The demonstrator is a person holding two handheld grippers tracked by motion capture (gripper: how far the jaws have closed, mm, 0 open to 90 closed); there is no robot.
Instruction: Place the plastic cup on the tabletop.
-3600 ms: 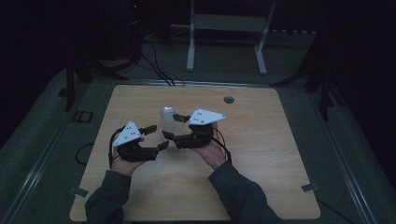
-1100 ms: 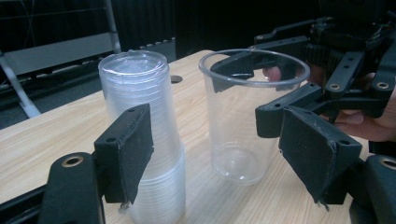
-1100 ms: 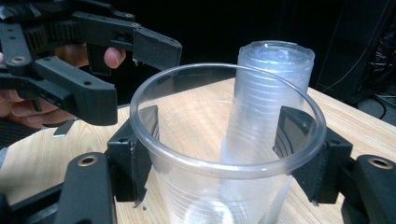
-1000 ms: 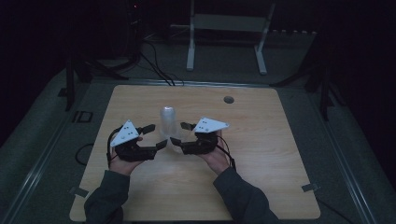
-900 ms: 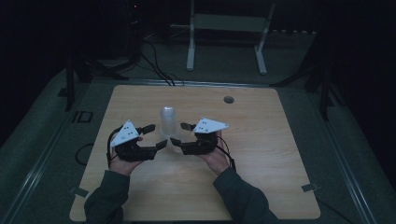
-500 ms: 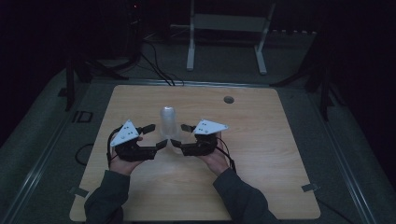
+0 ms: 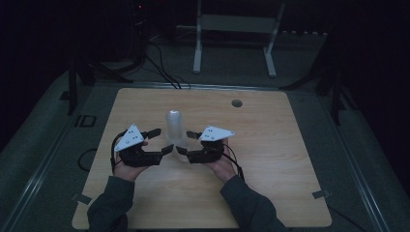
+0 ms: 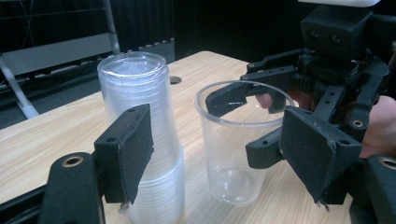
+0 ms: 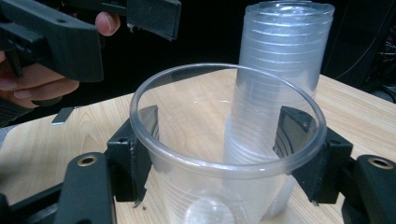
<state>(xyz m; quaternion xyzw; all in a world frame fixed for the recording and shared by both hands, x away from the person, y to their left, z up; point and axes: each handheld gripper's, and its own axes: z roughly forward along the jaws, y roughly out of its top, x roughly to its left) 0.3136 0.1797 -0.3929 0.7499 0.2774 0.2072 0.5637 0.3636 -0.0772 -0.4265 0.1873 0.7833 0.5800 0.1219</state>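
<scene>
High view – stack: an upside-down stack of clear cups [image 7: 174, 126] stands near the middle of the wooden tabletop [image 7: 270, 159], just beyond both hand-held grippers.
High view – left hand-held gripper [image 7: 162, 141]: held low at the stack's left, jaws apart and pointing toward the stack.
High view – right hand-held gripper [image 7: 184, 143]: at the stack's right, facing the left one; the cup it holds is hard to make out here.
High view – room: dim, dark floor around the tabletop, a white frame [image 7: 235, 29] and cables behind; a round hole [image 7: 236, 103] near the tabletop's far edge.
Left gripper view – left hand-held gripper [image 8: 224, 158]: released, nothing pressed between its pads; the stack [image 8: 140, 135] stands by one jaw.
Left gripper view – single cup [image 8: 240, 140]: upright, mouth up, beside the stack, the right hand-held gripper's jaws around it.
Right gripper view – right hand-held gripper [image 9: 224, 158]: clenched on the single cup [image 9: 224, 154], one pad on each side of its wall.
Progress: one cup appears separated from the stack and stands apart; judging by the tall stack, many cups remain to pull off.
</scene>
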